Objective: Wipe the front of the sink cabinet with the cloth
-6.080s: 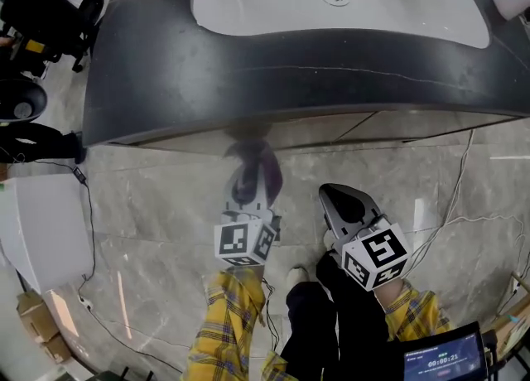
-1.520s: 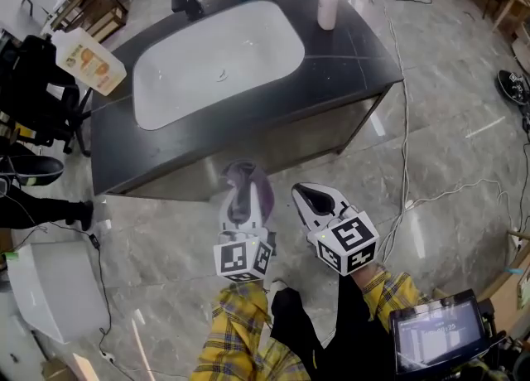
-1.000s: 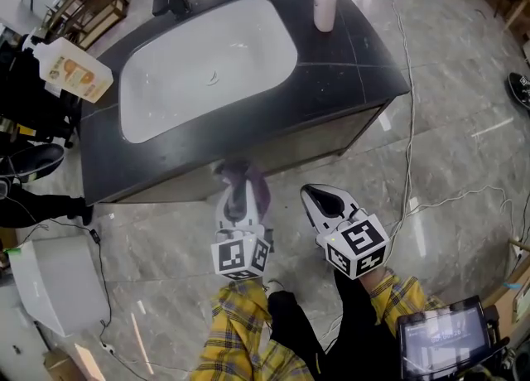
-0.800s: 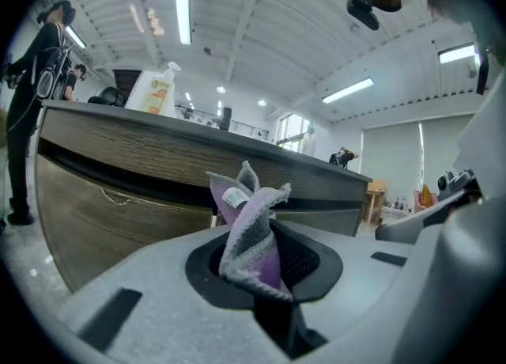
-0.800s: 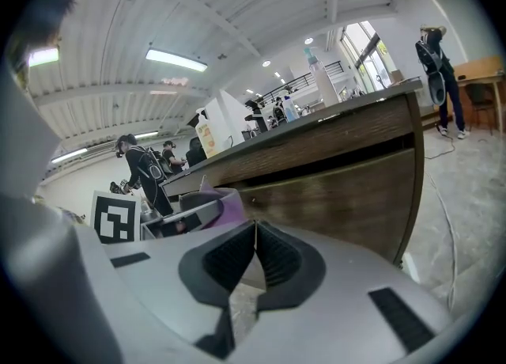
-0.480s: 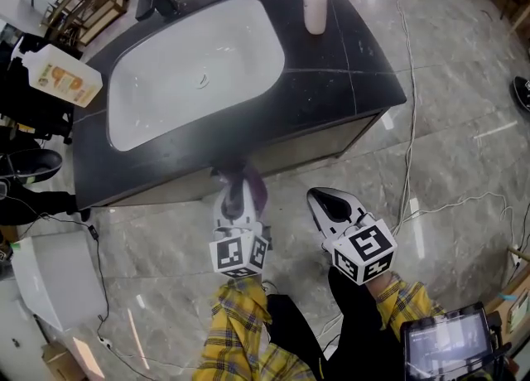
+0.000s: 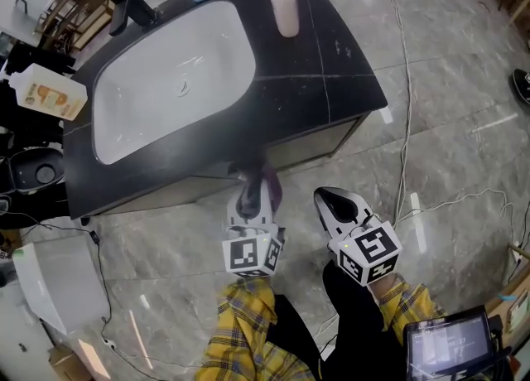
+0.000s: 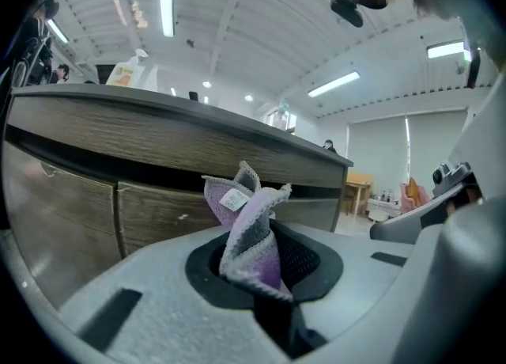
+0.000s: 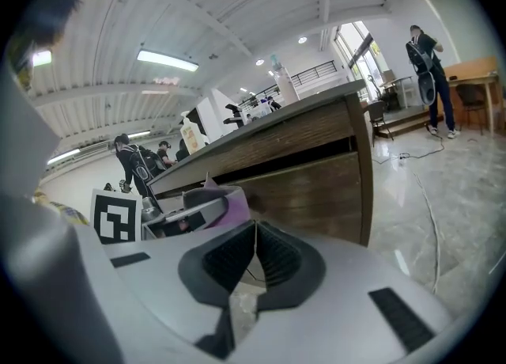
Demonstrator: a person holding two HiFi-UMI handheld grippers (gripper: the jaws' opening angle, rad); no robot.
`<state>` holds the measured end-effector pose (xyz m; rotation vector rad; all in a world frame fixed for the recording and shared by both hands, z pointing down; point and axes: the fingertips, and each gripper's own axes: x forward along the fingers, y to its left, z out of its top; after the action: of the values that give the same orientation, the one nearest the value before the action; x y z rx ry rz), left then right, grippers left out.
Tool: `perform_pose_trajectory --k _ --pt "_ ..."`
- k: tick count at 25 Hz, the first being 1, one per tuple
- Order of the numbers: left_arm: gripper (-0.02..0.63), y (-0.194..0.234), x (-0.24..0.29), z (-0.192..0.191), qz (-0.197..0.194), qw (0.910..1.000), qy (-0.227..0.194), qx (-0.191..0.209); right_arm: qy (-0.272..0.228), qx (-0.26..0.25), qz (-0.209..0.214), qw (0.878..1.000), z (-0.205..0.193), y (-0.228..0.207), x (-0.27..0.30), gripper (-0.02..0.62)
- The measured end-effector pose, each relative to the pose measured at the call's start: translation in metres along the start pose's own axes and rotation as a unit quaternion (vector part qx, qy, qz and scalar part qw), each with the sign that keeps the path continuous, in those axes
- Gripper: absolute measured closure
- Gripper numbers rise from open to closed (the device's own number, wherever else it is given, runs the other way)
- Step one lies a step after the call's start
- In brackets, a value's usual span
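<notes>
In the head view, the purple cloth (image 7: 263, 182) is now further to the right along the front of the sink cabinet (image 7: 308, 146) than a moment ago. It sits just under the edge of the dark worktop (image 7: 319, 65). The right gripper (image 7: 329, 199) hangs near the cabinet, to the right of the cloth. In the left gripper view, the left gripper (image 7: 248, 204) has its jaws squeezed tight on the cloth, which sticks up close to the cabinet. I cannot tell if they touch. In the right gripper view, the jaws are pressed together and hold nothing.

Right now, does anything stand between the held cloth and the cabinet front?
Nothing visible does. The cloth, clamped in the left gripper, faces the wooden cabinet front with no object between them.
</notes>
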<state>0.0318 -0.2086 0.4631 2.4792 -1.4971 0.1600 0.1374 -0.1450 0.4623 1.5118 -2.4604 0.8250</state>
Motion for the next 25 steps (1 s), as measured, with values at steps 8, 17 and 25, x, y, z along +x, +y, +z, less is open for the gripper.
perform_pose_trajectory --k 8,17,25 --pt "0.556 -0.048 0.033 -0.002 -0.032 0.9995 0.004 0.002 -0.007 0.022 -0.029 0.999 0.0 -0.046 -0.024 0.589" --pt "0.556 -0.117 0.07 -0.009 -0.082 0.9966 0.008 0.001 -0.013 0.04 -0.062 0.997 -0.005 -0.095 -0.056 0.589" --pt "0.556 -0.174 0.098 -0.014 -0.131 0.9913 0.013 0.006 -0.024 0.06 -0.102 0.993 -0.007 -0.139 -0.086 0.589"
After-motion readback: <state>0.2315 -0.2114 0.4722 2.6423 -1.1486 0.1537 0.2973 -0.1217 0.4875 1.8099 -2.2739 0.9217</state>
